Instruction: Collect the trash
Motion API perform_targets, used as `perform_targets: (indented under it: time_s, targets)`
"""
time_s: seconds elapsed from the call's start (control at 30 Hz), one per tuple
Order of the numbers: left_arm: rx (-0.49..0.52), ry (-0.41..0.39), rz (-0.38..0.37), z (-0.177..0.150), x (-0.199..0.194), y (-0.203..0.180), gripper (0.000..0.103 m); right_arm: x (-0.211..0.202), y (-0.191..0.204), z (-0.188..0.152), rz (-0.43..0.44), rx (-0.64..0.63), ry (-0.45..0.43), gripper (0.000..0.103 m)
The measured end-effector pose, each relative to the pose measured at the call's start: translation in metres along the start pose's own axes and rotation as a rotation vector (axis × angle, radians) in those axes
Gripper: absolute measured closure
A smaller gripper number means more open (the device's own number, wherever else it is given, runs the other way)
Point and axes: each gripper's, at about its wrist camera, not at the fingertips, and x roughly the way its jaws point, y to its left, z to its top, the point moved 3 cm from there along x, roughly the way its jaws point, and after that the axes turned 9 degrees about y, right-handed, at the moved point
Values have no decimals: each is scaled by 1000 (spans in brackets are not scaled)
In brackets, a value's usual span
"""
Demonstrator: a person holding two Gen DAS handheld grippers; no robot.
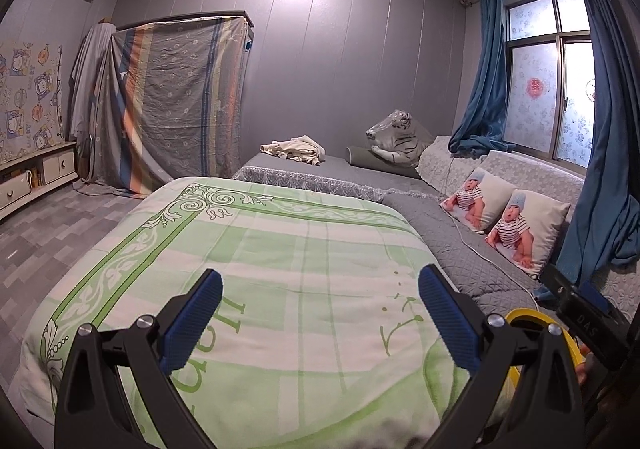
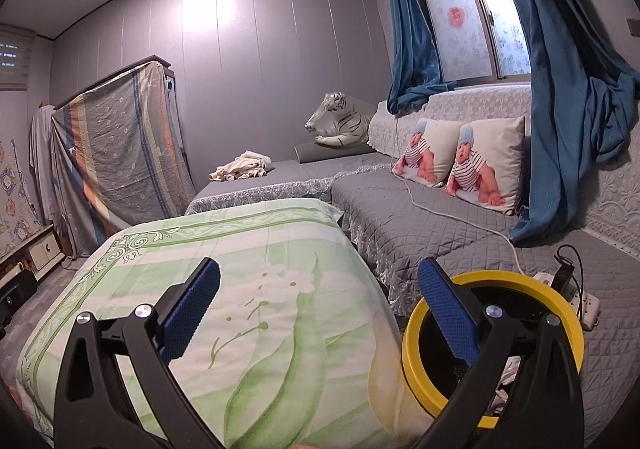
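**A:** Where are we in the job?

**B:** As I read it, between pickups, or near the end. I hold both tools level over the green-and-white floral quilt (image 1: 256, 289) on the bed. The left gripper (image 1: 320, 319) has its blue ribbed fingers (image 1: 192, 323) spread wide with nothing between them. The right gripper (image 2: 318, 315) is the same, spread and empty.

**A:** And the bin?

**B:** The round yellow-rimmed trash bin with a black inside (image 2: 416, 341) sits just beyond and below my right tool's right-hand finger, which overlaps its rim in the right wrist view. I see some pale crumpled scraps (image 2: 506, 383) low inside it, partly hidden by the tool's frame. In the left wrist view only a yellow arc shows, past the right-hand finger.

**A:** Any trash left to fetch?

**B:** None that I can pick out on the quilt ahead of either pair of fingers. Far ahead of them, on the grey mattress, lies a crumpled cream cloth (image 1: 294, 149); I cannot tell whether it counts as trash. Beyond the bin, a white power strip with a black plug (image 2: 576, 295) lies on the grey quilted cover; that I would leave.

**A:** So the next move?

**B:** I judge it calls for a sweep of both cameras lower and sideways, to search the bed edges and floor, with the fingers kept spread.
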Motion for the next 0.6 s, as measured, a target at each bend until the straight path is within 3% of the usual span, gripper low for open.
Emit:
perform_targets:
  time_s: [0.6]
  targets:
    - [2, 15, -11, -1, 6, 0, 8, 14, -3, -7, -1, 2, 39, 8]
